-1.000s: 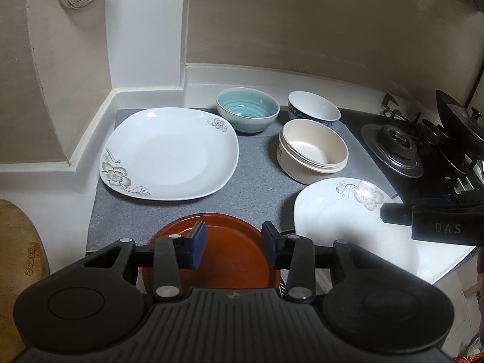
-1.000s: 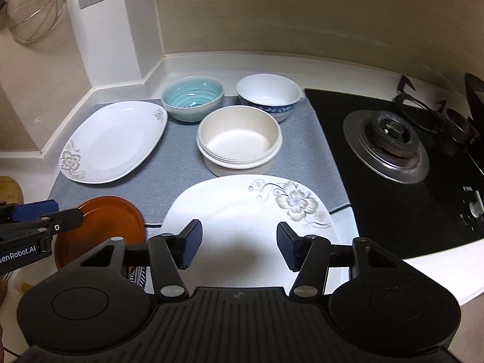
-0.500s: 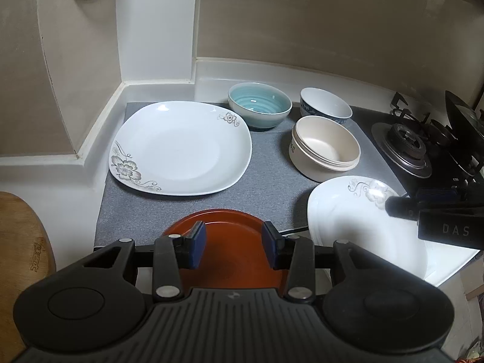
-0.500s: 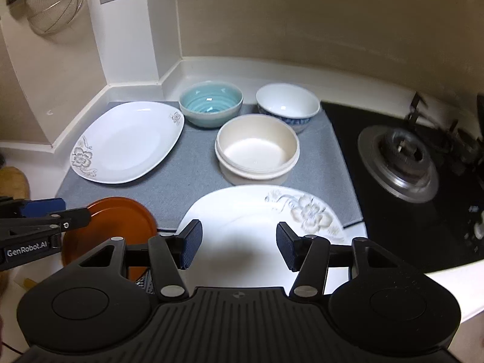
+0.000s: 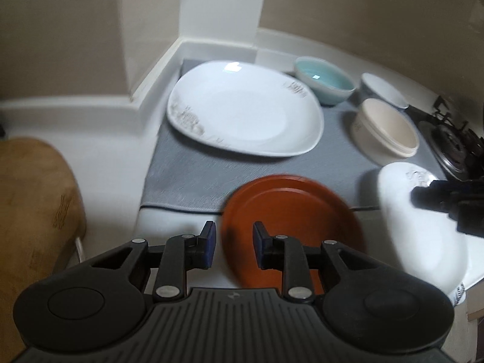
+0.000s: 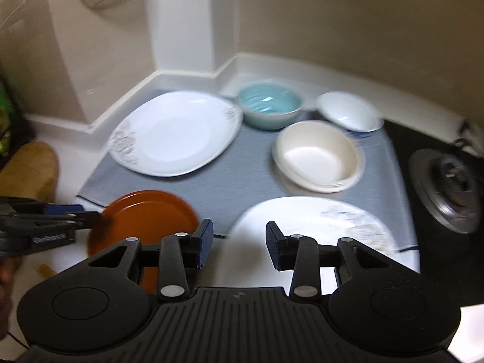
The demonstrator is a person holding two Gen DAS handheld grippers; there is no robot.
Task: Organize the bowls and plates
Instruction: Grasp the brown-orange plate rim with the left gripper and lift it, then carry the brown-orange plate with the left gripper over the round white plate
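Terracotta-red round plate [image 5: 290, 224] lies glossy on ribbed grey mat [image 5: 187, 175]; left claw [image 5: 233, 243] and right claw [image 6: 239, 243] gape, released.

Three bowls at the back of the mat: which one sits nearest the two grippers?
The cream bowl, widest of the three. The teal bowl and the white bowl with blue pattern sit behind it, by the wall.

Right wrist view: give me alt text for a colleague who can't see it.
The open right hand-held gripper hovers over the near edge of a white floral plate. At left, the left hand-held gripper meets the rim of a red-brown plate. Behind, on a grey mat, sit another floral plate and three bowls.
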